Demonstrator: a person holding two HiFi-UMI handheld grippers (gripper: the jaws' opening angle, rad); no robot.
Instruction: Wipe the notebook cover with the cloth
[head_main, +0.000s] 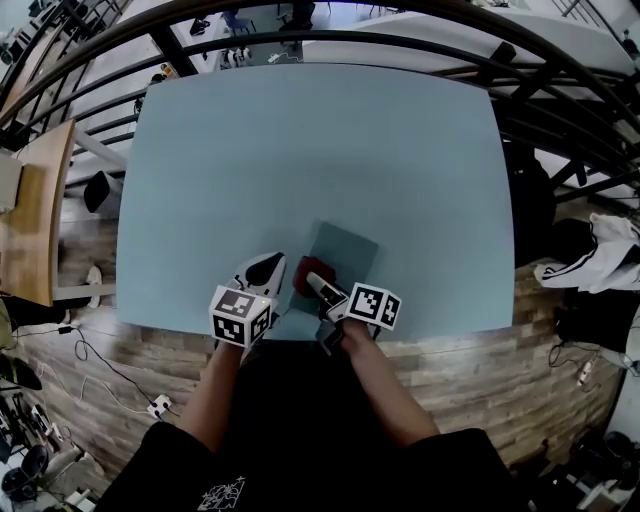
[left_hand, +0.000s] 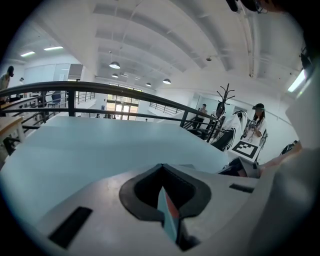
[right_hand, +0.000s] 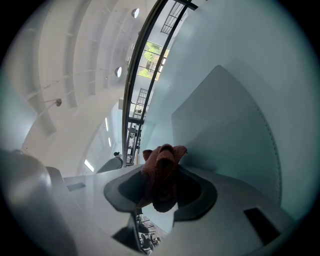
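1. Grey-blue notebook (head_main: 340, 262) is lying flat & closed on the light-blue table (head_main: 300, 150), close to the near edge, turned at an angle to it.
2. Dark-red cloth (head_main: 303, 274) is sitting bunched at the notebook's left edge. Can't tell if it's pressing on the cover.
3. Right gripper (head_main: 318, 285) is pinching that cloth (right_hand: 162, 172), w/ its jaws closed on the wad. The notebook (right_hand: 230, 135) is showing just beyond.
4. Left gripper (head_main: 265, 270) is sitting just left of the notebook, w/ its jaws pressed together on a thin teal-&-red edge (left_hand: 167, 212), apparently the notebook's edge.
5. Both marker cubes are hanging over the table's near edge, w/ the person's forearms behind them.
6. Black railing (head_main: 330, 40) is curving round the table's far side. Wood floor (head_main: 130, 370) is showing below.
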